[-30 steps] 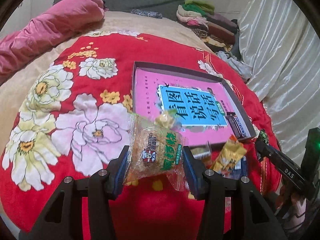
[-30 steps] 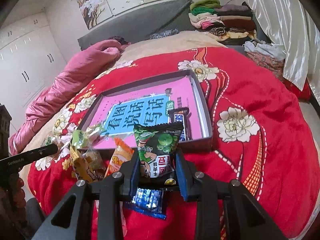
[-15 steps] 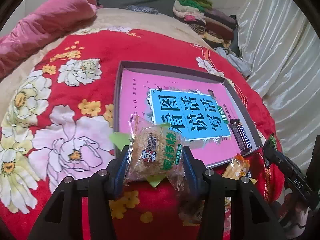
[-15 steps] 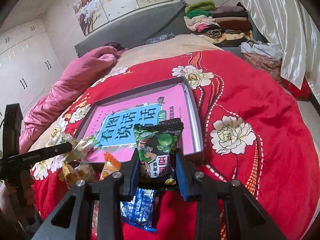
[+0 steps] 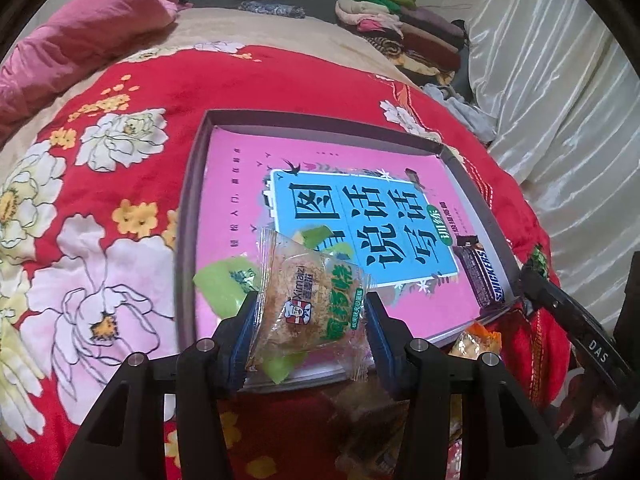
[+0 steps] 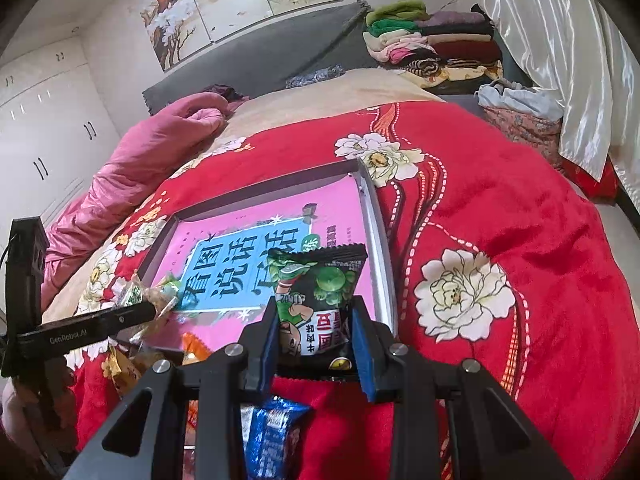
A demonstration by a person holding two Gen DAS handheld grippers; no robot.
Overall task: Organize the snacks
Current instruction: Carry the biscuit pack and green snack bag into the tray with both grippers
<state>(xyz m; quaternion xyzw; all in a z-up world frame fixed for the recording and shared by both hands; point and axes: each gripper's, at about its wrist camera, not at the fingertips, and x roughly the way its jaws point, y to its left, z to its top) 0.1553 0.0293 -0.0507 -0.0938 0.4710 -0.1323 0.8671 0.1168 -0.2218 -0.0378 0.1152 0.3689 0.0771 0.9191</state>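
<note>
My left gripper (image 5: 308, 316) is shut on a clear-wrapped flaky pastry with green lettering (image 5: 308, 304), held over the near left corner of a grey shallow box (image 5: 188, 216) lined with a pink and blue book cover. A green-wrapped snack (image 5: 224, 284) lies in that corner, and a Snickers bar (image 5: 480, 276) lies at the box's right side. My right gripper (image 6: 314, 328) is shut on a dark green pea snack bag (image 6: 316, 292), held upright above the box's (image 6: 378, 216) near right edge. The left gripper (image 6: 132, 316) shows at the left of the right wrist view.
Loose snacks lie on the red flowered blanket before the box: an orange packet (image 5: 476, 340), a blue packet (image 6: 272, 436), brown and yellow wrappers (image 6: 128, 368). A pink quilt (image 6: 160, 148) and folded clothes (image 6: 432, 44) sit at the bed's far side; white curtains (image 5: 560, 120) hang right.
Both grippers have moved toward the box with their snacks still gripped. The pastry now hangs over the box's near left corner, and the pea bag sits over its near right edge.
</note>
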